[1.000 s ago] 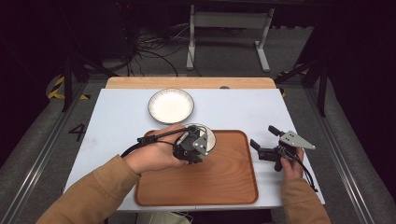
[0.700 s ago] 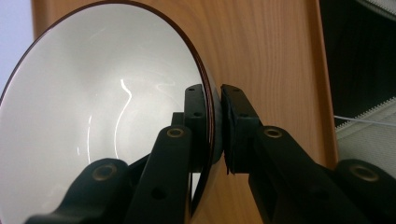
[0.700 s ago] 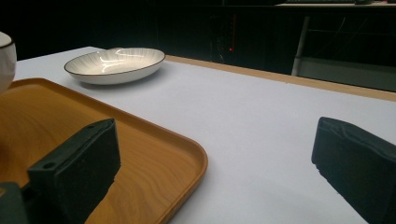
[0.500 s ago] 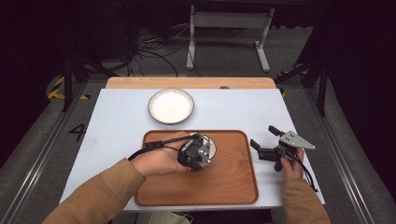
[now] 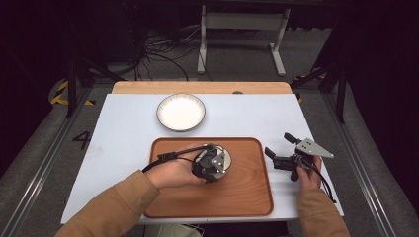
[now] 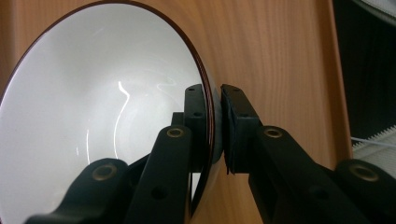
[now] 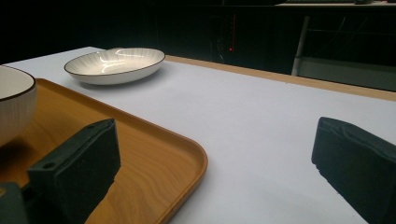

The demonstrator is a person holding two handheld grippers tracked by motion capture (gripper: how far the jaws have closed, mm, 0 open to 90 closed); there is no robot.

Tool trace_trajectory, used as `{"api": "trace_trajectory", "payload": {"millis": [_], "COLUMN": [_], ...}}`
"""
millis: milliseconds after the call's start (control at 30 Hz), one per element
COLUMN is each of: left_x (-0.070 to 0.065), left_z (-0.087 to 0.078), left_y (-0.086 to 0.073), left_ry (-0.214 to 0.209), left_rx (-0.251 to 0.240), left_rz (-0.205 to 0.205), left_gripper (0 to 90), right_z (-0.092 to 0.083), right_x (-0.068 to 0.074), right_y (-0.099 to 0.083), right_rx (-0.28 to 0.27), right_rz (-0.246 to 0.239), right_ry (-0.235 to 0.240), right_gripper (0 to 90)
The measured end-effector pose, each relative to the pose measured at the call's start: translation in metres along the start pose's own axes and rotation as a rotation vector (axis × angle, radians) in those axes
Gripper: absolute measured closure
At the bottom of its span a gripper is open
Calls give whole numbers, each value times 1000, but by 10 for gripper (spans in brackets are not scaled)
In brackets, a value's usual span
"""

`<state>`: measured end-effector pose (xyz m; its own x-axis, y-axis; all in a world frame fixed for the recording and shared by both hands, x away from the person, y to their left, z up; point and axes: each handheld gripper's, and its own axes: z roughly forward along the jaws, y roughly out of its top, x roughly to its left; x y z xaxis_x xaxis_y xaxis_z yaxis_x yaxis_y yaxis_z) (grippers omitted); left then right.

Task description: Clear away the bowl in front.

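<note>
A small white bowl with a dark rim is at the middle of the wooden tray. My left gripper reaches down over it from the left. In the left gripper view the bowl is close up and my left gripper is shut on its rim, one jaw inside and one outside, with the tray beneath. The right gripper view shows the bowl upright, low on the tray; I cannot tell if it rests there. My right gripper is open just right of the tray, with nothing between its jaws.
A white ribbed plate with a dark rim sits on the white table behind the tray. A wooden strip runs along the table's far edge. Beyond it are a metal stand and cables on the floor.
My left gripper has come down and a little toward the person, carrying the bowl lower over the tray. The right gripper has stayed where it was.
</note>
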<state>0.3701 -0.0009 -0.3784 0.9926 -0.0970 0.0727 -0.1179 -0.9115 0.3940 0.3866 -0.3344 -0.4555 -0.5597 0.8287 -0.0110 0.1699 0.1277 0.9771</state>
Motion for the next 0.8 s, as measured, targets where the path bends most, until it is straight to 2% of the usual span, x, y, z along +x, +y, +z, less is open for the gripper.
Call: {"api": "trace_trajectory", "payload": {"millis": [233,500,633,800], "left_x": [-1,-1,-3,-6], "left_z": [8,8,8,10], "left_y": [-3,-3,-5,-3], "left_ry": [-15,-19,-52,-85], "left_rx": [6,10,15,6], "left_rz": [-5,-16,-28,-14], "left_gripper": [817,817,806,779], "right_z": [0,0,0,0], "right_x": [0,0,0,0], "right_y": [0,0,0,0], "right_rx": [0,-1,0,-1], "right_rz": [1,2,0,1], "right_ry": [0,1,-1,-1], "right_gripper": [12,12,12,12]}}
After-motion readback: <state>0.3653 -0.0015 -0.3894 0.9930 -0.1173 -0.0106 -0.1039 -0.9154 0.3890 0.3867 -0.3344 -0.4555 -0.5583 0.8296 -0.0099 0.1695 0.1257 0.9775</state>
